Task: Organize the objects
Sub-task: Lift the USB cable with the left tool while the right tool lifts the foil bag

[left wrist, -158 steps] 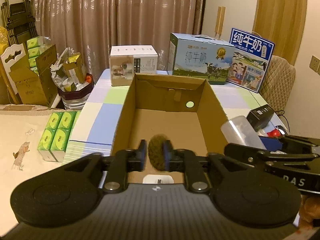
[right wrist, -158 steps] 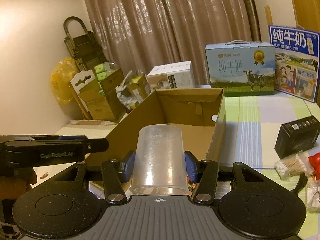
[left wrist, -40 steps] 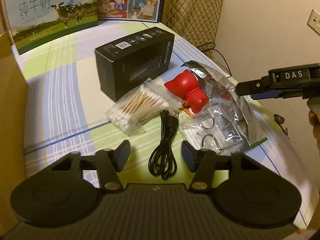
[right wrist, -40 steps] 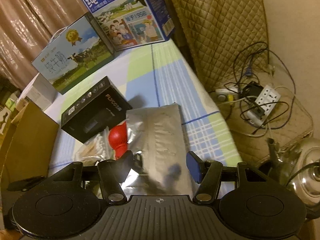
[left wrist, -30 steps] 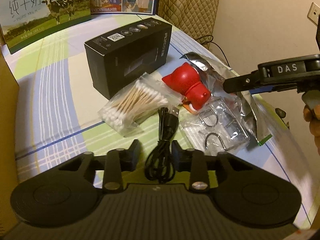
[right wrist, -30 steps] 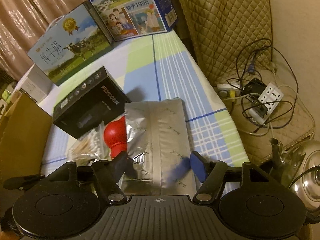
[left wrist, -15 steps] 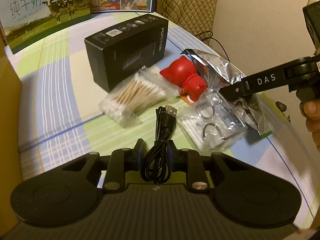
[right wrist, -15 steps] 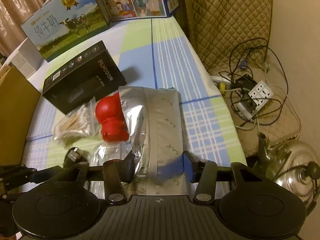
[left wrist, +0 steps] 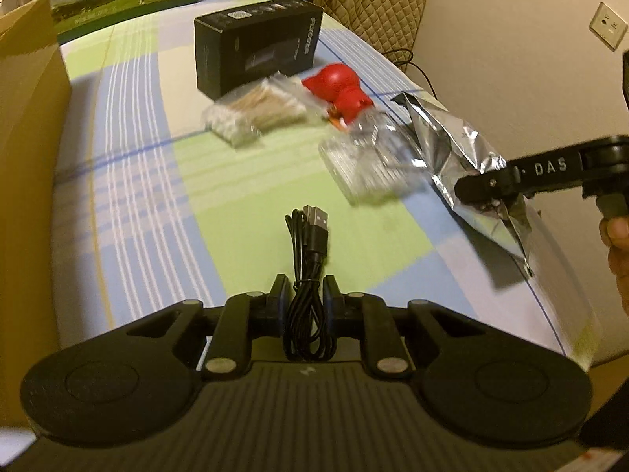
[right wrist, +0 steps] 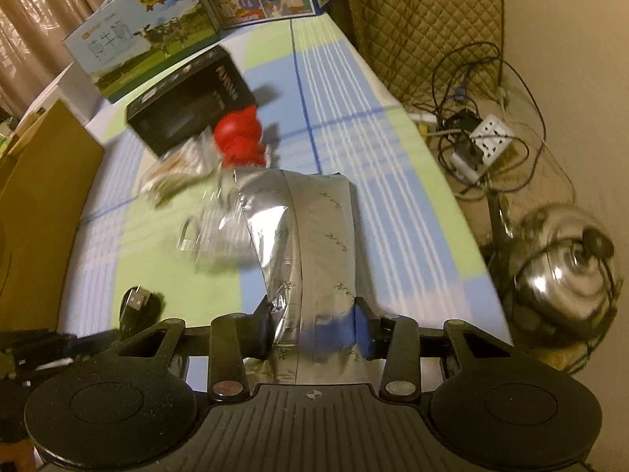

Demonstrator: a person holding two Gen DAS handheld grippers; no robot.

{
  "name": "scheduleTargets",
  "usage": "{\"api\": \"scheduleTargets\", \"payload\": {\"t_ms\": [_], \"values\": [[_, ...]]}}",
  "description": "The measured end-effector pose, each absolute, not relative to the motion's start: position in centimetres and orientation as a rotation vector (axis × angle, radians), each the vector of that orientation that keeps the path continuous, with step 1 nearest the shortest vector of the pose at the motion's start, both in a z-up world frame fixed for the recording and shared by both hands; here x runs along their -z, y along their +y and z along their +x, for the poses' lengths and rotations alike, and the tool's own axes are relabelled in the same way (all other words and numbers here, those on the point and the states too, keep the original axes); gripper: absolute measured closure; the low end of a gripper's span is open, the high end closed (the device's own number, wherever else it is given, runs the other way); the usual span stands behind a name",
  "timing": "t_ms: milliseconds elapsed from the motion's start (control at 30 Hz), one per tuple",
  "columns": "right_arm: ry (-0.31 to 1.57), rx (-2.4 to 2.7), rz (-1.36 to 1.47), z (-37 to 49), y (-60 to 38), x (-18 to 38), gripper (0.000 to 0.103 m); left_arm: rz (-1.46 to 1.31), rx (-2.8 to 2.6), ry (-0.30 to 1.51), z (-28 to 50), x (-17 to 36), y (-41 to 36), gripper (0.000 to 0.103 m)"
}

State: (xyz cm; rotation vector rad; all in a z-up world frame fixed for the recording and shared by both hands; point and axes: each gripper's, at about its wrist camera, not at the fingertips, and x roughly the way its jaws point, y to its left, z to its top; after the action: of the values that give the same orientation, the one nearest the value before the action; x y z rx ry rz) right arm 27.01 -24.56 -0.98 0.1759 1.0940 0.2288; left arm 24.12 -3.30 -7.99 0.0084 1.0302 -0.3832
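Observation:
A coiled black USB cable [left wrist: 310,244] sticks out forward from between the pads of my left gripper [left wrist: 306,287], which is shut on it above the checked tablecloth [left wrist: 243,212]. My right gripper [right wrist: 314,314] has a crinkled silver foil bag [right wrist: 314,228] between its pads; its jaws are closing and press on the bag's near end. In the left wrist view the silver bag [left wrist: 452,145] hangs tilted from the right gripper [left wrist: 483,188], clear of the table. The cable's USB plug [right wrist: 135,301] shows at the lower left of the right wrist view.
A black box [left wrist: 255,43], a bag of cotton swabs [left wrist: 255,114], a red toy [left wrist: 338,88] and a clear packet of hooks [left wrist: 373,165] lie together. The cardboard box wall [left wrist: 27,157] stands left. Milk cartons [right wrist: 145,43] stand behind. A kettle [right wrist: 562,259] and power strip [right wrist: 487,137] sit on the floor.
Both grippers have closed, the left on the cable and the right on the foil bag. Both have pulled back from the pile, and the bag has come up off the table.

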Motion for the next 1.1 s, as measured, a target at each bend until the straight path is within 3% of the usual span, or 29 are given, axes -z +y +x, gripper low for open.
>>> {"api": "scheduleTargets", "payload": {"t_ms": [400,533,767,833,967,1000,1100], "values": [[1.051,-0.237,0.043,21.4,-22.7,1.2,0.063,0.083,0.402,1.025,19.5,7.7,-3.4,0.088],[1.052,-0.236,0.043,21.9,-22.4,1.7,0.056,0.068,0.404,1.014,19.8,7.7,-3.3,0.075],[1.062,-0.249,0.012,22.5,-22.0,2.2,0.04,0.111,0.407,0.99,20.3,7.9,-4.0,0.077],[1.061,-0.259,-0.012,22.7,-21.6,2.4,0.038,0.142,0.397,0.979,20.2,7.9,-4.2,0.089],[1.056,-0.257,-0.077,22.7,-21.0,2.5,0.041,0.144,0.385,0.978,20.3,7.9,-4.2,0.089],[1.055,-0.247,-0.095,22.6,-20.8,2.6,0.054,0.144,0.383,0.978,20.3,7.9,-4.2,0.089],[1.055,-0.232,-0.117,22.6,-20.8,2.4,0.064,0.14,0.383,0.98,20.1,7.9,-4.2,0.09]]}}
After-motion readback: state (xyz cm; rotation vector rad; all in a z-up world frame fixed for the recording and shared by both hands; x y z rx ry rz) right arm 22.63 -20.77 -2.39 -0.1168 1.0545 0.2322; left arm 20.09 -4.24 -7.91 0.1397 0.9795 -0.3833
